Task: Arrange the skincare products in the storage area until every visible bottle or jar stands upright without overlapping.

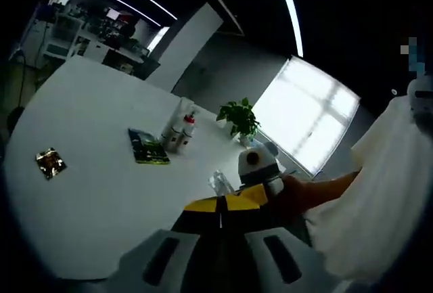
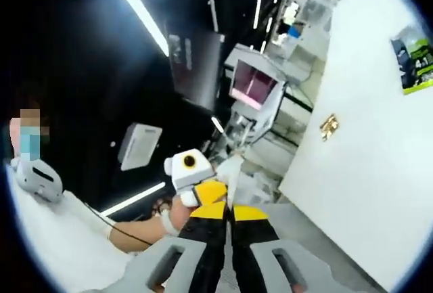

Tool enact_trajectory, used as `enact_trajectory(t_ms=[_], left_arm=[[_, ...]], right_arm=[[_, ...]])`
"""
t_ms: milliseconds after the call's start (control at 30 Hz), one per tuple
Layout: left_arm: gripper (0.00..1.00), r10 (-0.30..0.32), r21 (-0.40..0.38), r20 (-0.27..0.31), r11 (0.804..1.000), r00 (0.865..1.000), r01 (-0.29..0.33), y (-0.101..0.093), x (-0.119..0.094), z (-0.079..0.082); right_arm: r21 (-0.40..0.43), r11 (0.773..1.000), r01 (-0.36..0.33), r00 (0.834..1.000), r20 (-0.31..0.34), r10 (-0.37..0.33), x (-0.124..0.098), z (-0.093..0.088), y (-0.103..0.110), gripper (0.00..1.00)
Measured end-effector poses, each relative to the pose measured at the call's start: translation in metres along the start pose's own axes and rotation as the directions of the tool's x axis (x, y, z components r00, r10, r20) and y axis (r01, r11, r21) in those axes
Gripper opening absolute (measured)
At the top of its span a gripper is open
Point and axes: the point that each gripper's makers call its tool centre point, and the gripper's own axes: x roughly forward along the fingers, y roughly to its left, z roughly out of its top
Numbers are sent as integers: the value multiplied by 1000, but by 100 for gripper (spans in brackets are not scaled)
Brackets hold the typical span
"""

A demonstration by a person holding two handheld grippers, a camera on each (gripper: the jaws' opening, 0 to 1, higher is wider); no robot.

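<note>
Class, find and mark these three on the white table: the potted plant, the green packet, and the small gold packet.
potted plant (image 1: 239, 118), left gripper view, on its leaves.
green packet (image 1: 148, 147), left gripper view, on its flat face.
gold packet (image 1: 50, 162), left gripper view, on its shiny middle.

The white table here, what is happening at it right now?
A person holds a claw in each hand, raised off the white table, touching nothing. The left claw and right claw both look shut. Far across the table, two bottles stand upright beside a green packet lying flat. A small gold packet and a potted plant sit apart from them. The arranging has not visibly begun.
</note>
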Motion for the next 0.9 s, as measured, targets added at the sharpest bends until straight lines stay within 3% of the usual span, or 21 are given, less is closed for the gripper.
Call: enact_trajectory(t_ms=[133,200,367,500,633,900], left_arm=[[0,22,49,-13,999,1000,-21,2,2,-4],[0,36,92,-58,995,998,-31,2,5,-13],[6,37,100,-72,995,997,-30,2,5,-16],[0,40,103,-74,994,996,-33,2,3,-16],[0,58,59,-59,997,997,-54,5,2,-13],[0,51,-2,-59,999,997,-51,6,2,-11]], right_arm=[[-3,999,49,999,3,-49,-2,1,-6,0],[-5,996,89,996,-4,-89,-5,0,-14,0],[9,997,71,997,-4,-71,-4,3,-12,0],[21,998,57,998,-13,-56,2,7,-15,0],[6,999,44,998,-54,-44,3,6,-12,3],[-18,999,47,994,-96,-48,1,8,-15,0]])
